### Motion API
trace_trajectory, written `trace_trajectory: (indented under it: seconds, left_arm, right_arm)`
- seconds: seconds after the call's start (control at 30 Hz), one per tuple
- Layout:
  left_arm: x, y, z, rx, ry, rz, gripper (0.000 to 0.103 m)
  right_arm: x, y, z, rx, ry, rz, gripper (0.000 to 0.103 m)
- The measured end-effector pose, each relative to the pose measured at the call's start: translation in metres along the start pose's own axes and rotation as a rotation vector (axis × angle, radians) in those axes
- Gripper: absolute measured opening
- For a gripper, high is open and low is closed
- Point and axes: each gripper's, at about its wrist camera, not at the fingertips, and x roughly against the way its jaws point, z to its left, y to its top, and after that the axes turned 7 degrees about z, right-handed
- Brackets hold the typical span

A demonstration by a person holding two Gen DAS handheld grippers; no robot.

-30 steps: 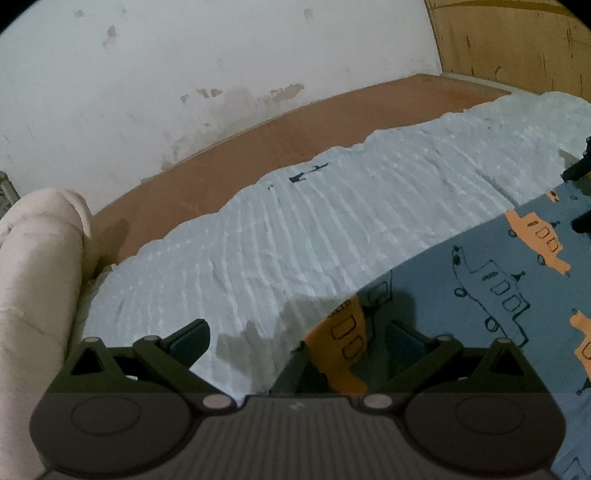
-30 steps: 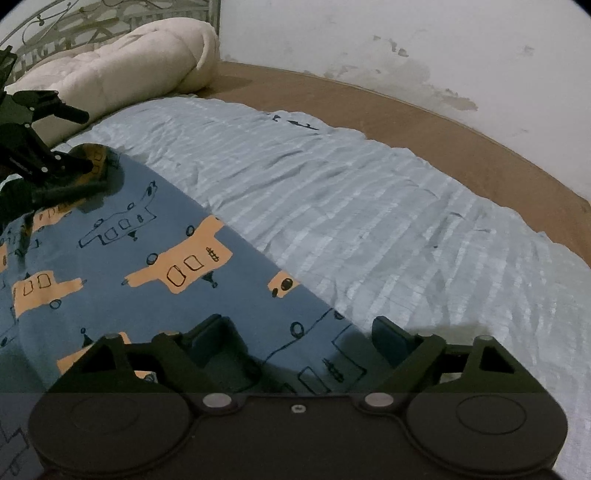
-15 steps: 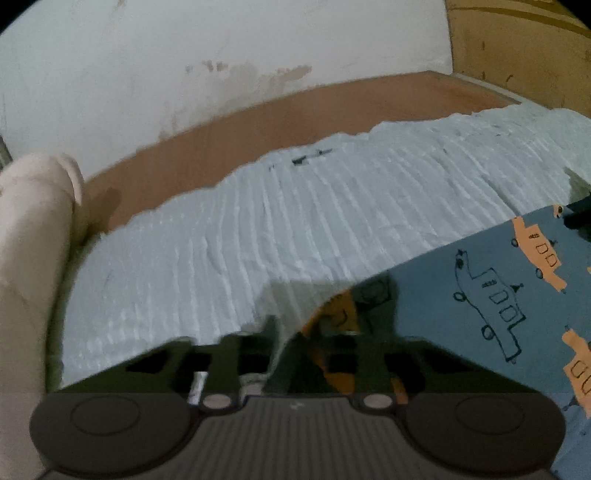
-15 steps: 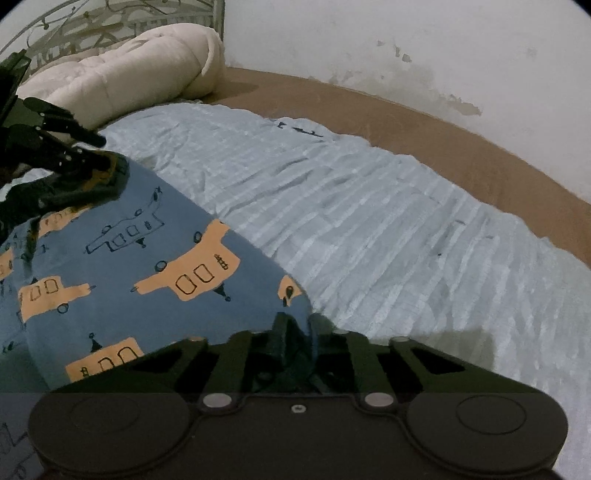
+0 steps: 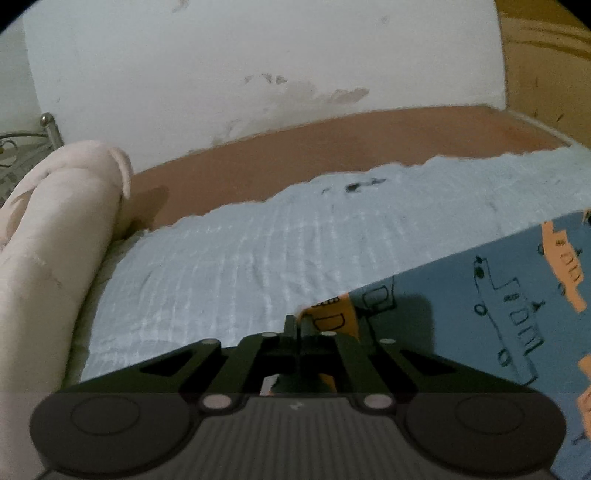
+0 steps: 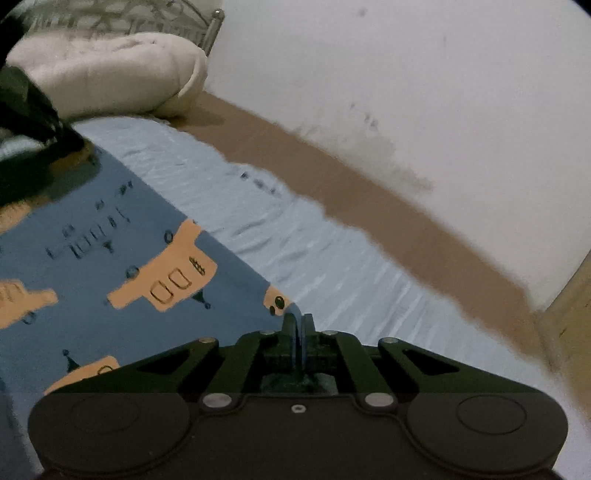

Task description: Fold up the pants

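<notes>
The pants (image 5: 480, 314) are blue with orange vehicle prints and lie on a pale blue bedsheet (image 5: 240, 266). In the left wrist view my left gripper (image 5: 296, 325) is shut on the pants' left far corner, the cloth pinched between its fingers. In the right wrist view the pants (image 6: 110, 258) stretch to the left, and my right gripper (image 6: 298, 323) is shut on their right far corner, with a blue strip of cloth showing between the pads. The left gripper (image 6: 33, 125) appears dark and blurred at the upper left of that view, at the pants' other corner.
A cream rolled quilt (image 5: 55, 236) lies at the left end of the bed, also seen as the cream quilt (image 6: 110, 70) at the head. A brown bare mattress strip (image 5: 332, 147) runs along the white wall (image 5: 258, 55). A metal bedhead (image 6: 147, 11) stands behind the quilt.
Both grippers went from wide open to shut, each pinching a corner of the pants. Both views have tilted up and the pants' edge has lifted off the sheet.
</notes>
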Motion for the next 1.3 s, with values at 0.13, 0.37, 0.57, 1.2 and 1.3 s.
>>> trace_trajectory:
  seconds: [0.13, 0.37, 0.57, 1.2, 1.3]
  left_arm:
    - [-0.012, -0.007, 0.005, 0.004, -0.009, 0.031, 0.0]
    - [0.016, -0.017, 0.018, 0.013, -0.057, -0.032, 0.0]
    - [0.06, -0.037, 0.023, 0.024, -0.092, -0.092, 0.0]
    - [0.176, -0.169, 0.006, -0.02, -0.109, -0.289, 0.0]
    - [0.182, -0.185, 0.001, -0.042, -0.11, -0.29, 0.0]
  right_arm:
    - [-0.024, 0.006, 0.018, 0.051, -0.039, 0.038, 0.001]
    - [-0.01, 0.007, 0.017, 0.025, -0.039, 0.006, 0.001]
    - [0.046, 0.003, 0.018, 0.001, -0.03, -0.072, 0.001]
    - [0.234, -0.092, 0.09, -0.022, 0.065, -0.147, 0.0]
    - [0.246, -0.108, 0.107, -0.032, 0.062, -0.143, 0.0]
